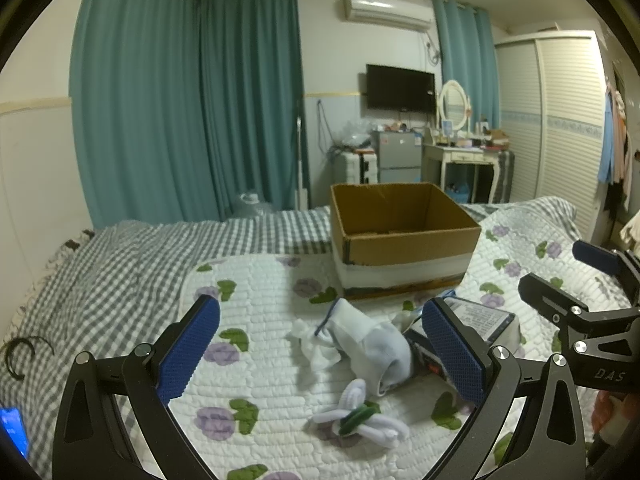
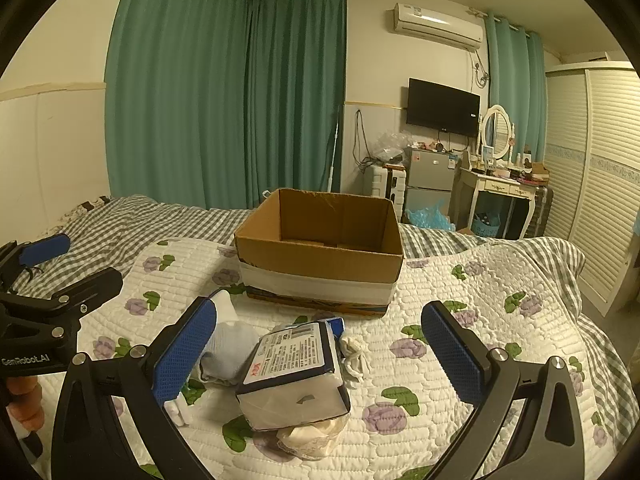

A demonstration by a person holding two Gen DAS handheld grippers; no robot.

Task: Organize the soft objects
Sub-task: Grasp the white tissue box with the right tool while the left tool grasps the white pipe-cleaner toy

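An open cardboard box (image 1: 404,236) stands on the quilt; it also shows in the right wrist view (image 2: 320,256). In front of it lie a white and pale blue sock (image 1: 372,344), a white and green chenille flower (image 1: 360,420), a crumpled white tissue (image 1: 308,340) and a packet of tissues (image 2: 296,368). A small white cloth (image 2: 354,354) lies right of the packet, and a cream lace item (image 2: 312,436) lies under it. My left gripper (image 1: 320,352) is open above the sock. My right gripper (image 2: 320,352) is open above the packet. Both are empty.
The floral quilt (image 2: 460,288) covers a grey checked bed (image 1: 120,264). A black hair band (image 1: 24,356) and a blue phone (image 1: 12,428) lie at the left. Green curtains (image 1: 180,100), a fridge (image 1: 400,156), a dressing table (image 1: 468,160) and a wardrobe (image 1: 560,120) stand beyond.
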